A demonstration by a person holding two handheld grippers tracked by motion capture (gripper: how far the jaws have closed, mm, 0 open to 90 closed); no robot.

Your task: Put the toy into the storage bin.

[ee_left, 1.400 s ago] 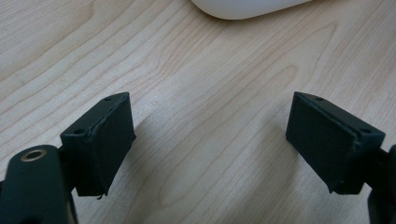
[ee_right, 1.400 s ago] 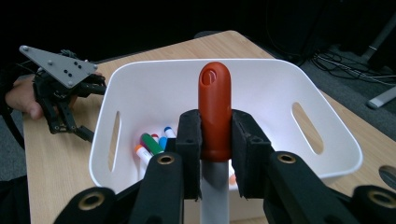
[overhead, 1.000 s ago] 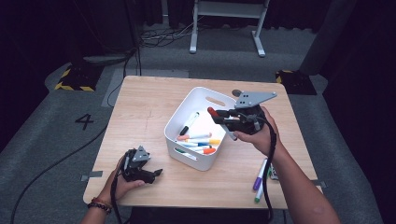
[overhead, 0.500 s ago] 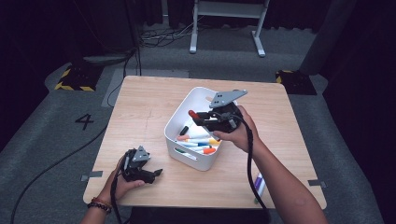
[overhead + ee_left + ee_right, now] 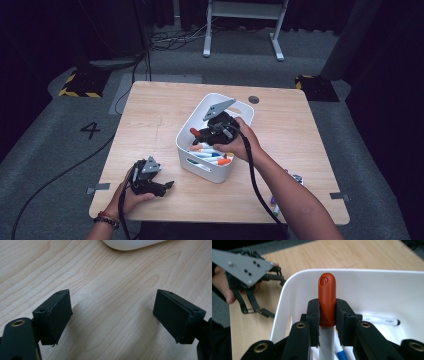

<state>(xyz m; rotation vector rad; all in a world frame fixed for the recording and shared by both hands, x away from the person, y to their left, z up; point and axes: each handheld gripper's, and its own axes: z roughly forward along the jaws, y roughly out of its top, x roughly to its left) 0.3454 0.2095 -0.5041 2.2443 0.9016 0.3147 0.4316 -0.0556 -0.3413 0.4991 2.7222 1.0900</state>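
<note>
Right gripper (image 5: 327, 315) is clamped tight on a marker (image 5: 327, 297), jaws pinching it just below the rounded orange cap, grey barrel running back between them. It's held over the white bin (image 5: 372, 277), cap pointing toward the bin's far wall. From above, the right gripper (image 5: 200, 134) sits over the bin (image 5: 200, 167), the hand (image 5: 235, 142) wrapped around it, more markers (image 5: 212, 155) lying loose in the bottom, blue and orange caps among them. One black-capped marker (image 5: 378, 320) lies flat on the bin floor.

Over to the left gripper (image 5: 112, 315): jaws spread wide, nothing between them, just bare wooden table (image 5: 112, 290) below and the bin's rounded edge (image 5: 130, 243) ahead. In the high view the left gripper (image 5: 165, 186) rests at the table's near left corner, well apart from the bin. A few markers (image 5: 295, 177) lie on the table by the right forearm.
</note>
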